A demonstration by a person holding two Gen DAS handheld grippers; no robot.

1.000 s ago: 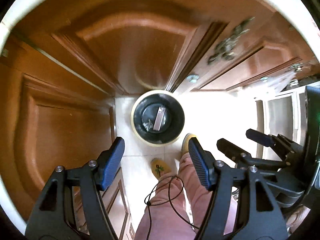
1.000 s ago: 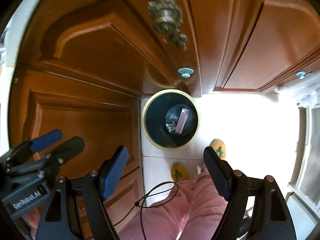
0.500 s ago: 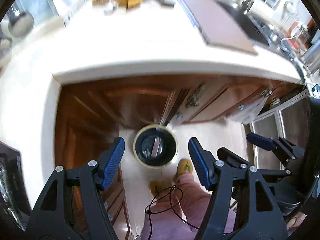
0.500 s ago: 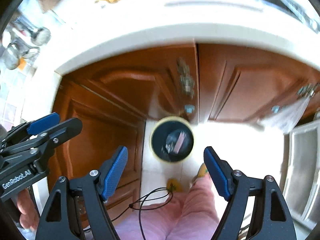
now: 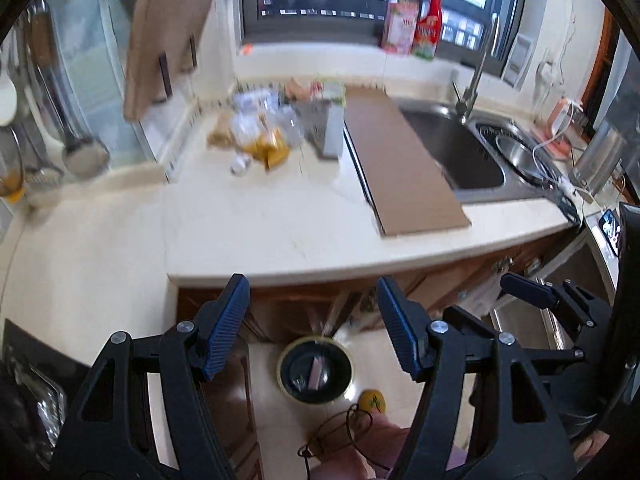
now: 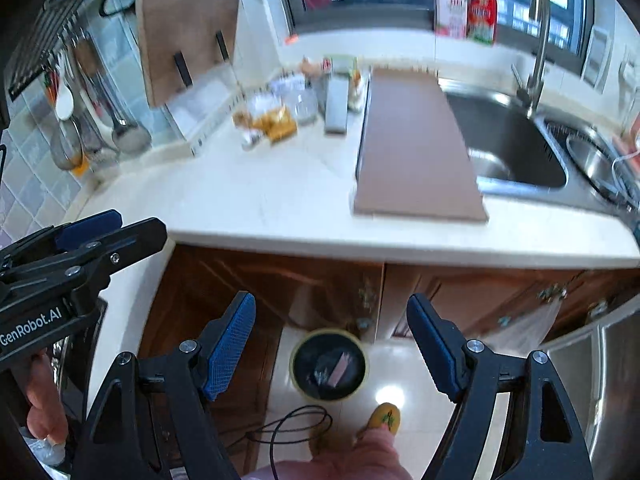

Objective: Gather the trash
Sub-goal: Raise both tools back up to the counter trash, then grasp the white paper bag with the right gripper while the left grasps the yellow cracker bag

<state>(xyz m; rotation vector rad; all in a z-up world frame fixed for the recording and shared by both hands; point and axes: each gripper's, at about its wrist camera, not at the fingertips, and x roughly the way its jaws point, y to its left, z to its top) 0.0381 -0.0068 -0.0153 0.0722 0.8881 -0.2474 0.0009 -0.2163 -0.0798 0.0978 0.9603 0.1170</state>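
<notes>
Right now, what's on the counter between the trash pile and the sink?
A long brown board lies flat between the trash pile and the sink, with a strip of bare counter before it. Both wrist views show it.

Bin on floor before cabinets; trash pile on counter, board left of sink

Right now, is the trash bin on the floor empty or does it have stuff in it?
Not empty. The trash bin stands open-topped, with a pale strip and some crumpled scraps at its bottom.
</notes>
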